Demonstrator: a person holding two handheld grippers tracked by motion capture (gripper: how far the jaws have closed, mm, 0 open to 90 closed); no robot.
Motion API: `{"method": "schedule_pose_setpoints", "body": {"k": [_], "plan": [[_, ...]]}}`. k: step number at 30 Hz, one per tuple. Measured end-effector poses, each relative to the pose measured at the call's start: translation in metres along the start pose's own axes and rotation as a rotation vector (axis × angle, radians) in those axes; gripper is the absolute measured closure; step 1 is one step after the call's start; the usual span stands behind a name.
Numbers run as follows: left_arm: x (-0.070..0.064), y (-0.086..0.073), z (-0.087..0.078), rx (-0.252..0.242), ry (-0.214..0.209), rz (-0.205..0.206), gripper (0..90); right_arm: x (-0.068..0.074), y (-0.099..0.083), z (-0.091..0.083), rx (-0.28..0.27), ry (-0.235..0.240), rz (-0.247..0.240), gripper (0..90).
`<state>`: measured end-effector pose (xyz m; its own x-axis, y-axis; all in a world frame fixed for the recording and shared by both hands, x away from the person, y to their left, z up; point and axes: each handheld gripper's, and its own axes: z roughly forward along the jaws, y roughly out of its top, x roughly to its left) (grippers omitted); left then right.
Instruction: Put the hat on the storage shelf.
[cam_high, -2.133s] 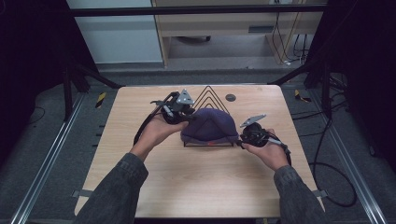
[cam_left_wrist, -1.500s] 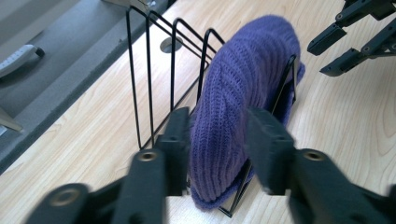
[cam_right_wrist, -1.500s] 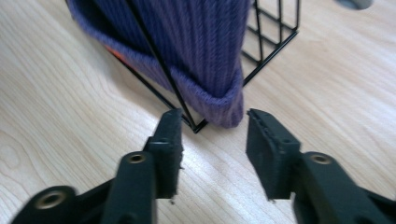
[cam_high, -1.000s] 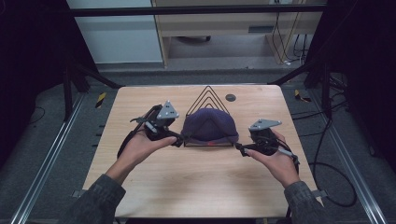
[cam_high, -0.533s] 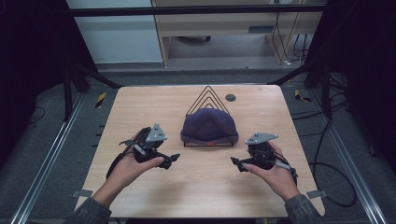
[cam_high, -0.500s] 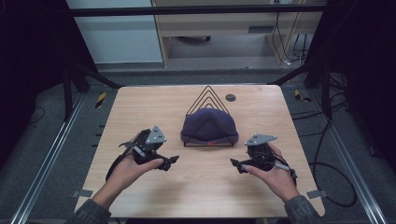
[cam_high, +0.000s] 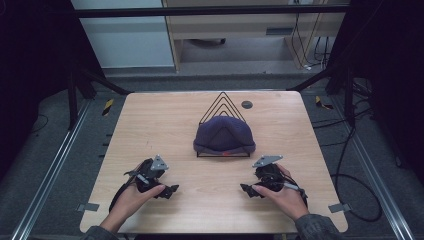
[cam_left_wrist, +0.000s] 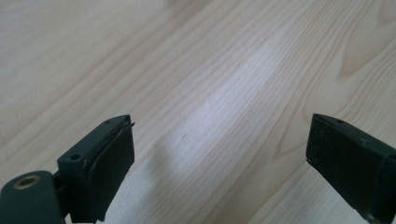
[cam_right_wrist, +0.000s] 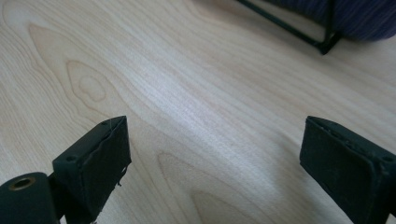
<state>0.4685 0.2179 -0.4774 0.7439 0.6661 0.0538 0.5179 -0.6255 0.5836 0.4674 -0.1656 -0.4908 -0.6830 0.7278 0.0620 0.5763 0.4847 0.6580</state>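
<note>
a dark blue knit hat (cam_high: 224, 134) sits draped over a black wire rack (cam_high: 223, 104) of nested triangles, a little past the middle of the pale wooden tabletop (cam_high: 150, 125); the rack's peaks rise behind the hat and its thin base bar shows along the hat's front edge. a small dark round disc (cam_high: 246, 104) lies on the wood just right of the rack's top. near the front edge, the left gripper (cam_high: 167, 190) rests low over the tabletop in the person's left hand (cam_high: 131, 199), pointing inward toward the right, a grey three-cornered plate on top of it. the right gripper (cam_high: 247, 190) mirrors it in the right hand (cam_high: 282, 195), pointing inward toward the left. both are well apart from the hat and from each other. in the left gripper view the jaws stand wide open with nothing between them but bare wood grain (cam_left_wrist: 215, 102). in the right gripper view the jaws are likewise spread wide and empty over the wood, and at the upper right a corner of the rack's base (cam_right_wrist: 322, 45) and a strip of the hat's blue knit (cam_right_wrist: 359, 16) show beyond them.
</note>
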Motion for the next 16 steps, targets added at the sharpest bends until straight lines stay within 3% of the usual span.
{"method": "schedule_pose_setpoints", "body": {"k": [5,8,10,16], "plan": [[-0.002,-0.009,0.010,0.048,-0.024,-0.016,7.3,0.003,-0.004,0.008,0.024,0.001,-0.017,8.3],[-0.005,-0.010,0.012,0.041,-0.029,-0.014,3.3,0.004,-0.005,0.008,0.017,-0.012,-0.022,8.2],[-0.005,-0.010,0.012,0.042,-0.030,-0.009,3.8,0.005,-0.007,0.010,0.014,-0.044,-0.059,6.5],[-0.003,-0.014,0.013,0.010,-0.041,-0.005,1.2,0.007,-0.013,0.011,-0.035,-0.042,-0.051,4.4]]}}
